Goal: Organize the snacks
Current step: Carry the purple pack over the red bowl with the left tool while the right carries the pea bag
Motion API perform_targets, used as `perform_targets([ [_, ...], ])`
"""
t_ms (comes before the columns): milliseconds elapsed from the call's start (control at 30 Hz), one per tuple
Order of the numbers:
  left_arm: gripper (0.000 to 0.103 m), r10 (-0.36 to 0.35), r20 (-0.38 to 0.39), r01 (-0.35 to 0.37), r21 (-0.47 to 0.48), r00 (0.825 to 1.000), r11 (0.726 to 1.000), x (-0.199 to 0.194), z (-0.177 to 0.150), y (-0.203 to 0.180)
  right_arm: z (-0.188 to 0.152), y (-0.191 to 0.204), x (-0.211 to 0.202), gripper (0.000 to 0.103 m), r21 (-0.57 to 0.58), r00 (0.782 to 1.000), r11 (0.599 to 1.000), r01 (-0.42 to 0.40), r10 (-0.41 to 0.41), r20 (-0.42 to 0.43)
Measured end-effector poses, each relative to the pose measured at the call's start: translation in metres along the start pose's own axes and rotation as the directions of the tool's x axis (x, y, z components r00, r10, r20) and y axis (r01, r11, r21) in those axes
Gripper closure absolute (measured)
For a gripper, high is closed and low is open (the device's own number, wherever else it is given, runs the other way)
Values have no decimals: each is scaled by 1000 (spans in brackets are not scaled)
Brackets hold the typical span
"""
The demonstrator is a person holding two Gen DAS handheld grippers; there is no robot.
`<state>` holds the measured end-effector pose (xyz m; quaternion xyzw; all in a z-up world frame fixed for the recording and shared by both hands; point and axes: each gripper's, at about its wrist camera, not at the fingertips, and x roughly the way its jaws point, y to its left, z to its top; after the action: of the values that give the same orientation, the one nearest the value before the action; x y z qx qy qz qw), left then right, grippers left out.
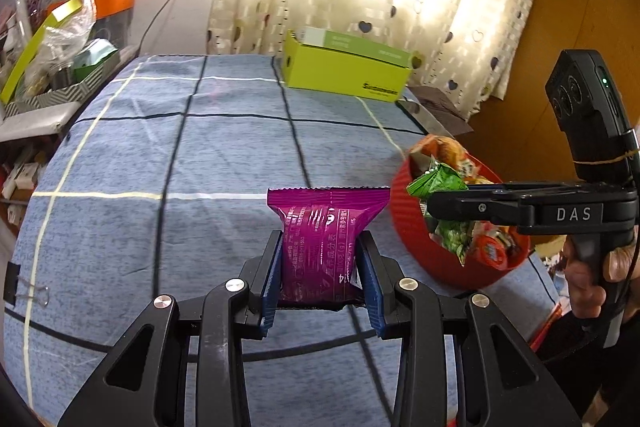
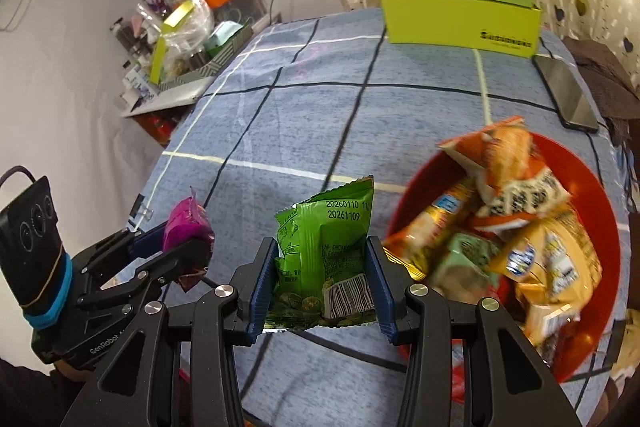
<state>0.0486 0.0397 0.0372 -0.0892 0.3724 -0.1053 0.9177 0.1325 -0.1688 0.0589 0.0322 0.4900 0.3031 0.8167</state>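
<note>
Purple snack packet (image 1: 320,247) sits pinched between the blue pads of my left gripper (image 1: 320,267), closed snug on its lower half, top seal standing upright and clear of the cloth. Green snack packet (image 2: 326,259) is clamped the same way in my right gripper (image 2: 320,283), barcode end down, date stamp up; jaws narrowed to the packet's width, nothing slack. Both packets ride above the table, not resting on it. Just to the right of the green one stands the red bowl (image 2: 604,227), heaped with mixed packets: an orange snack bag (image 2: 504,155) poking over the rim, yellow and pale green ones below it. From the left wrist view my right gripper reaches across in front of that bowl. Farther out, across the blue checked tablecloth (image 2: 320,115), a lime-green box (image 2: 460,23) stands open at the far edge, with a phone (image 2: 568,95) lying flat beside its right end. A binder clip (image 1: 36,293) holds the cloth at the near left edge; cluttered shelves sit beyond the table on the left. Progress, as I judge it: early. The bowl is well loaded, I cannot see whether anything is in the box, and no sorted group lies on the cloth. Two packets in hand, neither placed; most of the sorting looks ahead.
</note>
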Motion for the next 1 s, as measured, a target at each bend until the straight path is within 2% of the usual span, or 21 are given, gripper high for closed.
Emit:
perform_targets([
  [333, 66, -32, -25, 33, 41, 999, 999, 14, 4, -36, -9, -27, -34, 61, 41, 996, 999, 0, -4, 90],
  [1000, 66, -119, -71, 128, 131, 990, 983, 49, 16, -102, -31, -100, -65, 61, 208, 989, 978, 24, -54, 137],
])
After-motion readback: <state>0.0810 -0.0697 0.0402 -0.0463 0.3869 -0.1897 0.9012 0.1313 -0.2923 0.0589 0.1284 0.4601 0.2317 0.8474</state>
